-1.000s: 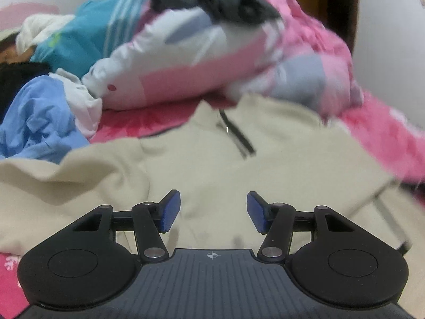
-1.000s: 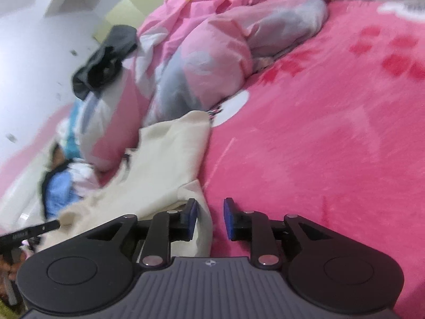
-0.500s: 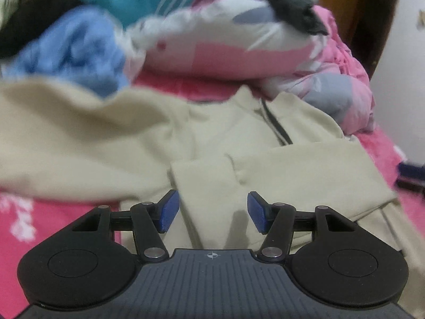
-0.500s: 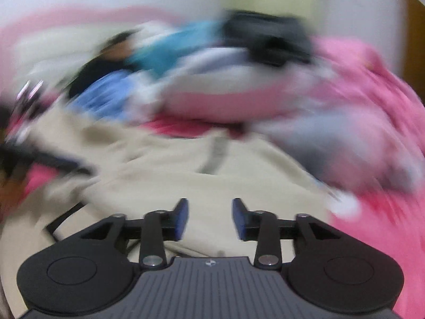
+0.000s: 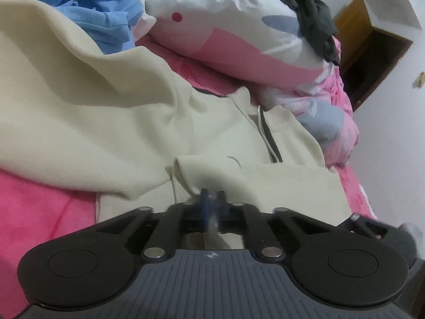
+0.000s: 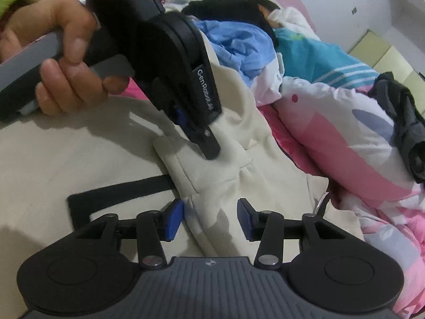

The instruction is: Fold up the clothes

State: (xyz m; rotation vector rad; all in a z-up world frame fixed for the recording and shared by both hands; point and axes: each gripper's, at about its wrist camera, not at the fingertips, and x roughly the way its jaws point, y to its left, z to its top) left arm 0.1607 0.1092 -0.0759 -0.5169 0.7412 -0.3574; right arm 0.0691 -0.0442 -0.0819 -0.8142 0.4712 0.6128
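A cream zip-neck sweater (image 5: 106,122) lies spread on the pink bed, collar and zip (image 5: 265,133) toward the pillows. One sleeve is folded across its body, cuff (image 6: 202,170) lying on the chest. My left gripper (image 5: 211,204) is shut on that sleeve's cuff, a sliver of cream cloth pinched between the blue pads. In the right wrist view the left gripper (image 6: 211,154) comes down from the upper left, held by a person's hand (image 6: 66,61). My right gripper (image 6: 209,219) stands open just behind it, the sleeve's fabric lying between its pads without being pressed.
A pink-and-white duvet (image 5: 239,45) is bunched behind the sweater, a dark garment (image 5: 313,13) on top. Blue clothes (image 5: 93,5) are piled at the back left. A person with dark hair (image 6: 233,8) seems to lie beyond them. A black strap (image 6: 119,191) lies under the sweater.
The left gripper came down onto the folded sleeve's cuff and shut on it. The right gripper swung from the bare pink blanket over to the sweater, beside the left one, and stands wider.
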